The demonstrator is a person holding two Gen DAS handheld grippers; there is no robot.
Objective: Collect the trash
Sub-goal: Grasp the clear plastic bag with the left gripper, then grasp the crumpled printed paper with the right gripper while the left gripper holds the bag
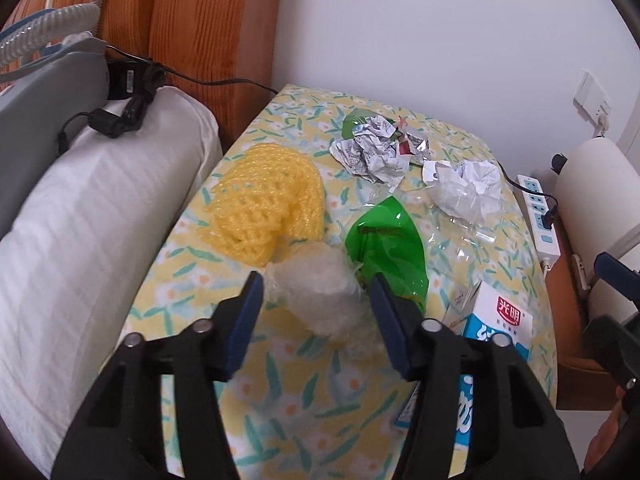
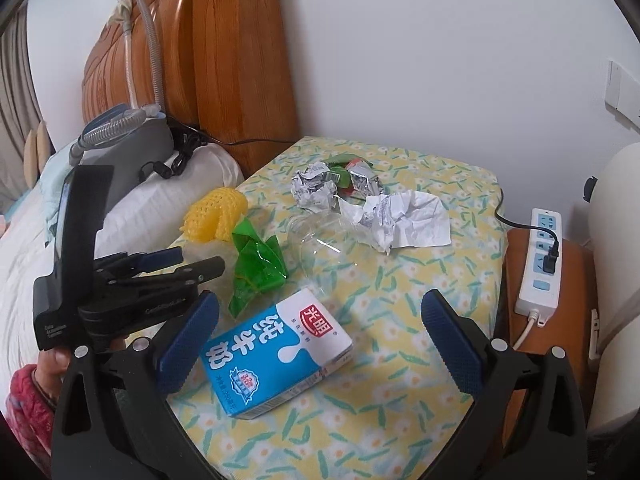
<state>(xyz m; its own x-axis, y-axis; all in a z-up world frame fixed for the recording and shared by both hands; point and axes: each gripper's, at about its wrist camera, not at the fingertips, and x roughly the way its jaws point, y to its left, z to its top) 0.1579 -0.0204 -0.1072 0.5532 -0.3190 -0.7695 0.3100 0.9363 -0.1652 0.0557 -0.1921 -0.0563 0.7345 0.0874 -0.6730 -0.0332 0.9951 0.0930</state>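
Trash lies on a floral cloth-covered table (image 1: 280,392). My left gripper (image 1: 318,284) is open, its blue pads on either side of a clear crumpled plastic wad (image 1: 320,292). Beyond it lie a green plastic piece (image 1: 384,244), a yellow foam net (image 1: 264,204), crumpled foil wrappers (image 1: 372,148) and crumpled white paper (image 1: 464,188). My right gripper (image 2: 320,320) is open above a blue and white milk carton (image 2: 276,348), which lies on its side between the pads. The left gripper (image 2: 192,264) shows at the left in the right wrist view. A clear plastic cup (image 2: 324,240) lies on its side.
A white pillow (image 1: 80,240) and a grey machine with hose (image 2: 128,148) sit left on the bed. A wooden headboard (image 2: 224,60) stands behind. A white power strip (image 2: 540,260) with a black plug lies on a wooden stand at the right.
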